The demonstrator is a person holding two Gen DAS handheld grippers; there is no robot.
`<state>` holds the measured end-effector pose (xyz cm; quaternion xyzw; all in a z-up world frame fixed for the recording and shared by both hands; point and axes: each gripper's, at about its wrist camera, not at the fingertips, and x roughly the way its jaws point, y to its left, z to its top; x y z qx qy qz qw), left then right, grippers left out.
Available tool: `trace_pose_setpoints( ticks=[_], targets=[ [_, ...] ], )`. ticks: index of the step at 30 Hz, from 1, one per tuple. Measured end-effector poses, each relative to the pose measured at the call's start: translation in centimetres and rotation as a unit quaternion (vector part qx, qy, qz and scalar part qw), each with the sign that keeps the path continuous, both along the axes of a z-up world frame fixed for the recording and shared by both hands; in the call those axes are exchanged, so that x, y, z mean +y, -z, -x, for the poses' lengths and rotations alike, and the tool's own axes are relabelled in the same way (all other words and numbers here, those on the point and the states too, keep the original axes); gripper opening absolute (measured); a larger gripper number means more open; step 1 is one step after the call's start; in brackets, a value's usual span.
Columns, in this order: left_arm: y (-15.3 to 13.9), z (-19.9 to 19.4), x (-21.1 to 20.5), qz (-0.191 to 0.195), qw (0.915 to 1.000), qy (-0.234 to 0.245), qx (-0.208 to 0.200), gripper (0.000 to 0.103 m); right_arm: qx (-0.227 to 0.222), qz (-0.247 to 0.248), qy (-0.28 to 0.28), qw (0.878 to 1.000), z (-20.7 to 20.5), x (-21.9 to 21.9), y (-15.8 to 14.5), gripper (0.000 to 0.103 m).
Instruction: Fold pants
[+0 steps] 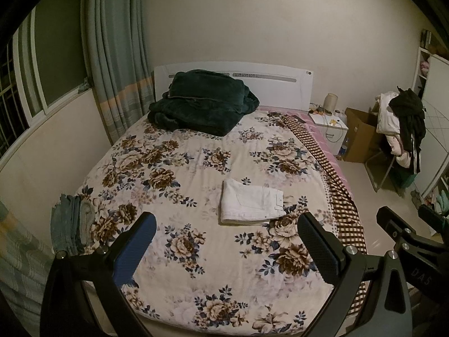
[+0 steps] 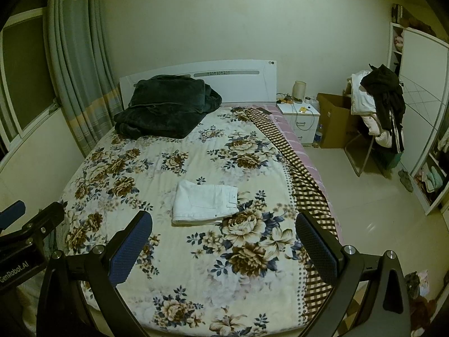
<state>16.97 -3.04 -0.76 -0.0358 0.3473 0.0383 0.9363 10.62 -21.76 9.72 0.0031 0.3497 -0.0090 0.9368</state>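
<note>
Pants (image 1: 251, 205), apparently white and folded, are lying mid-bed on the floral bedspread (image 1: 182, 252) while left gripper (image 1: 227, 245) and right gripper (image 2: 224, 241) are hovering nearer, jaws spread and empty.

Dim indoor light, perhaps from a ceiling lamp, gives both views a grainy, yellow-green cast. Fisheye distortion bends the curtain (image 1: 112, 56) and wall, with black vignette at the corners. A faint glare spot sits on the floor (image 2: 370, 227). Shadows are soft.
</note>
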Motion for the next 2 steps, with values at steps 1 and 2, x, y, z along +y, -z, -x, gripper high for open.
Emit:
trace_pose_setpoints(
  ticks=[1, 2],
  targets=[
    [-0.01, -0.03, -0.02, 0.001, 1.0000, 0.000, 0.000, 0.103, 0.000, 0.000, 0.000, 1.000, -0.01, -0.01, 0.00, 0.103],
    [-0.02, -0.18, -0.02, 0.000, 1.0000, 0.001, 0.000, 0.103, 0.000, -0.001, 0.000, 1.000, -0.01, -0.06, -0.02, 0.103]
  ],
)
